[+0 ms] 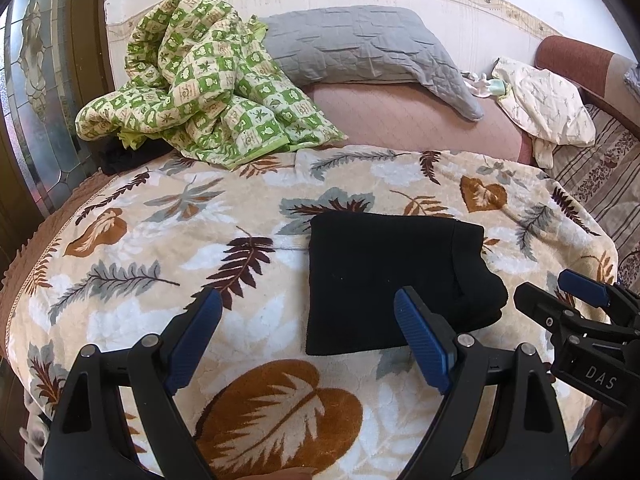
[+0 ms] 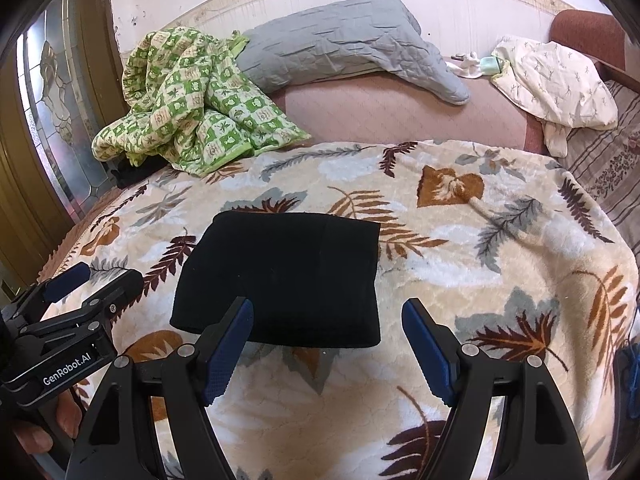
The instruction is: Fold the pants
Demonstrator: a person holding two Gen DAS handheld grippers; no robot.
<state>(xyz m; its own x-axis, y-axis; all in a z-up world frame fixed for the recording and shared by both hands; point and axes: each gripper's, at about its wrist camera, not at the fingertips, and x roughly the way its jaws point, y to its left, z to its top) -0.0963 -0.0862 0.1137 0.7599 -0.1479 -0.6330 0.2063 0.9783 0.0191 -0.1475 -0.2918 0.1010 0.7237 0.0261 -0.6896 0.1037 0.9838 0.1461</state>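
The black pants [image 1: 392, 280] lie folded into a compact rectangle on the leaf-patterned blanket [image 1: 160, 240], with a bulkier fold at their right end. My left gripper [image 1: 308, 292] hovers open just in front of the pants' near-left corner, nothing between its blue pads. In the right wrist view the pants [image 2: 288, 272] sit ahead and slightly left. My right gripper [image 2: 328, 304] is open over their near edge and holds nothing. Each gripper also shows in the other's view: the right gripper [image 1: 552, 290] beside the pants' right end, the left gripper [image 2: 108, 274] off their left side.
A rumpled green checked quilt [image 1: 192, 92] and a grey pillow [image 1: 360, 44] lie at the back of the bed. A cream cloth [image 1: 548, 100] sits at the back right. A glazed door [image 1: 36, 80] stands at the left. The blanket [image 2: 480, 240] drops off at the right edge.
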